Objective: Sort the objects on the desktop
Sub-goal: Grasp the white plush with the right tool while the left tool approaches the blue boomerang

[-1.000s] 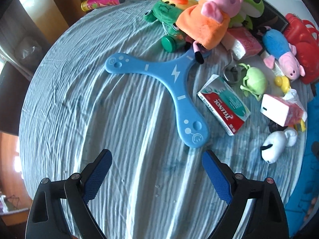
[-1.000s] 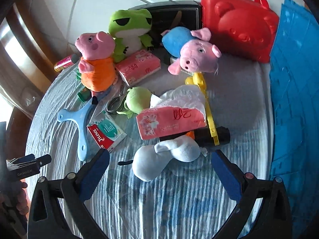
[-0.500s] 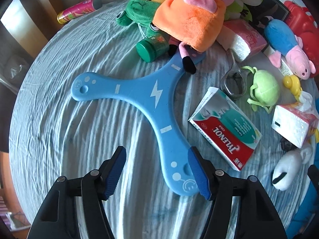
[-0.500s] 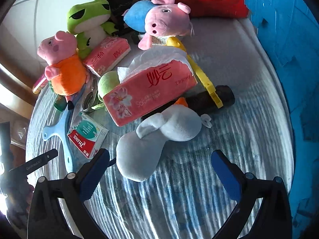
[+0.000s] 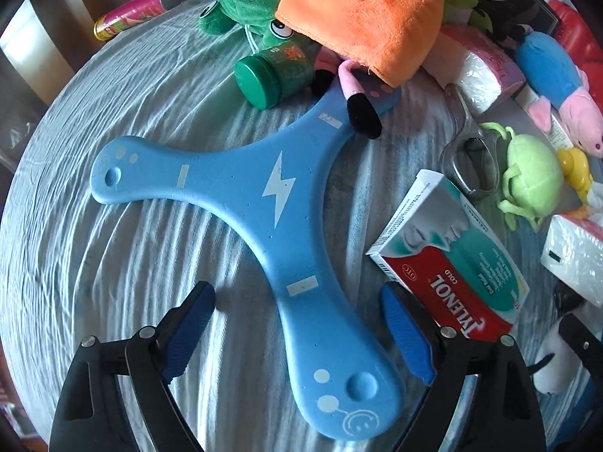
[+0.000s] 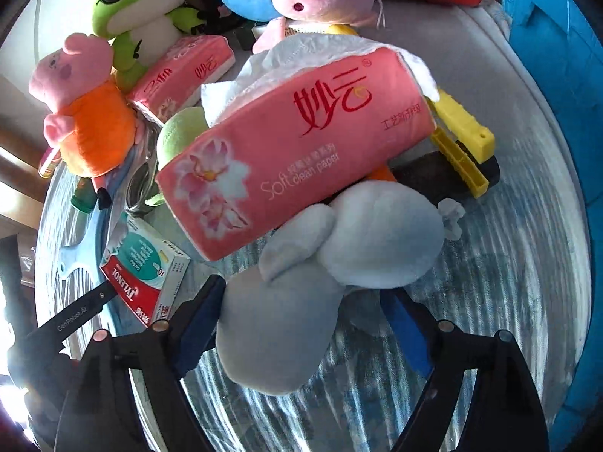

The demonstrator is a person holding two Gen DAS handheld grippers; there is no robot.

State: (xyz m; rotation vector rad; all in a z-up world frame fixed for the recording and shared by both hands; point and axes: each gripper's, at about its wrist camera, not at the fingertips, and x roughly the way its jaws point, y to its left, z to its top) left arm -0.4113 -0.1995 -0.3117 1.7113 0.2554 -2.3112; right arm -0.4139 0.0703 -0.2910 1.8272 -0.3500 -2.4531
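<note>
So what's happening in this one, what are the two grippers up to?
A person is sorting a cluttered table with two tools. The left hand-held gripper is down over one arm of the blue boomerang, jaws just reopened wide on either side of it, not touching. The right hand-held gripper straddles the white plush toy, jaws just closing in, though a firm grip isn't clear yet. The pink tissue pack leans on that toy.
</note>
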